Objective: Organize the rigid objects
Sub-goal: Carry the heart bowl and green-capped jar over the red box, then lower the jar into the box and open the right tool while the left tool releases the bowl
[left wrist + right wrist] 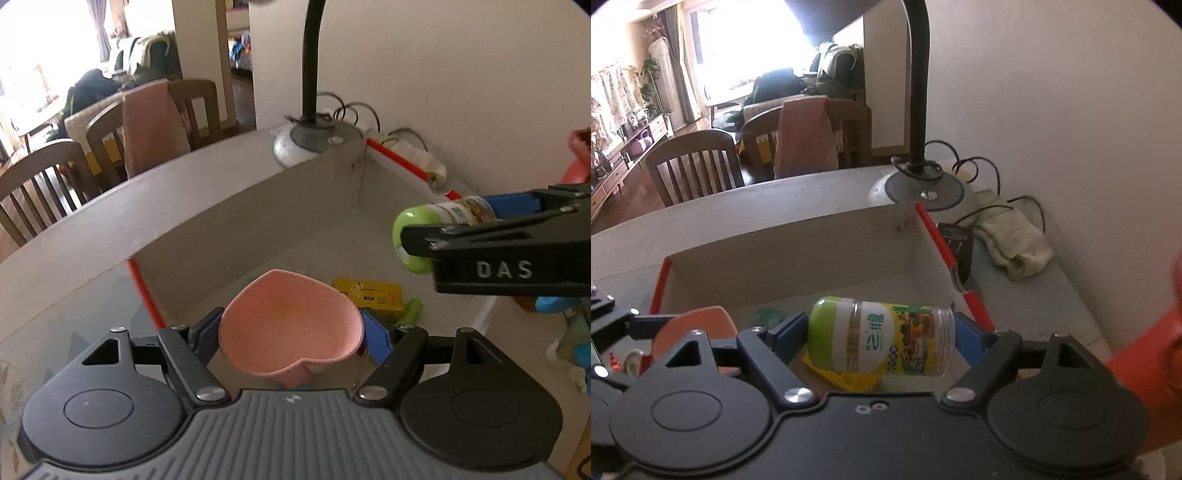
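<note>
My left gripper (291, 334) is shut on a pink heart-shaped bowl (288, 325), held over the near edge of an open cardboard box (236, 221). My right gripper (881, 334) is shut on a green-capped plastic jar (882, 336), held sideways above the box (790, 251). The jar (436, 229) and the right gripper (480, 236) also show at the right of the left wrist view. A yellow packet (373, 299) and a small green item (410, 310) lie on the box floor. The pink bowl's rim (698, 325) shows at the left of the right wrist view.
A lamp base (314, 142) with black cables stands behind the box by the wall. A folded cloth (1012, 243) lies right of the box. Wooden chairs (44, 184) stand beyond the table's far edge. Blue and red items (565, 306) sit at the right.
</note>
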### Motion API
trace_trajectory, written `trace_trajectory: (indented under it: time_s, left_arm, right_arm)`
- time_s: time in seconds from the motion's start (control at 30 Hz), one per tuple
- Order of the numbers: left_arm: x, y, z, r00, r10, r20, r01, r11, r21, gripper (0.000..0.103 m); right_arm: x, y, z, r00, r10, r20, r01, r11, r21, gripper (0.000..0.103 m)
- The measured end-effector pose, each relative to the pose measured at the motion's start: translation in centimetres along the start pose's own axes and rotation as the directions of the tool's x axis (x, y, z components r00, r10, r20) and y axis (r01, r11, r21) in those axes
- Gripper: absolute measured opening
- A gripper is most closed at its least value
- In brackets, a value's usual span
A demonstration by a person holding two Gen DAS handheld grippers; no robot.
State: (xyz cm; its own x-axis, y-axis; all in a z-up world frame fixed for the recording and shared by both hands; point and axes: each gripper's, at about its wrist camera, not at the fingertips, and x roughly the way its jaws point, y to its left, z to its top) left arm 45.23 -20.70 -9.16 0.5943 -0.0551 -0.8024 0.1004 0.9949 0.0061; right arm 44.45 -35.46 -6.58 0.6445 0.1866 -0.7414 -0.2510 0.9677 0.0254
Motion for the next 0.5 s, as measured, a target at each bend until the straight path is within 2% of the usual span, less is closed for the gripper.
trace_trajectory:
  time_s: [0.27,0.4,0.5]
  left_arm:
    - [3.8,0.4,1.3,0.996,0.014,-0.083,-0.016,1.0,-0.019,0.077]
    - [5.0,0.5,1.8,0.994,0.042,-0.099,-0.043,0.999,-0.005,0.077]
    - [5.7,0.5,1.9,0.992,0.032,-0.119,-0.032,0.999,-0.005,0.077]
  right_arm:
    - [4.7,0.4,0.4,0.996,0.004,-0.092,-0.002,1.0,0.024,0.082]
    - [5.9,0.3,0.3,0.992,0.004,-0.126,0.002,0.999,0.041,0.082]
    - [6.2,0.3,0.3,0.991,0.004,-0.136,0.003,0.999,0.047,0.082]
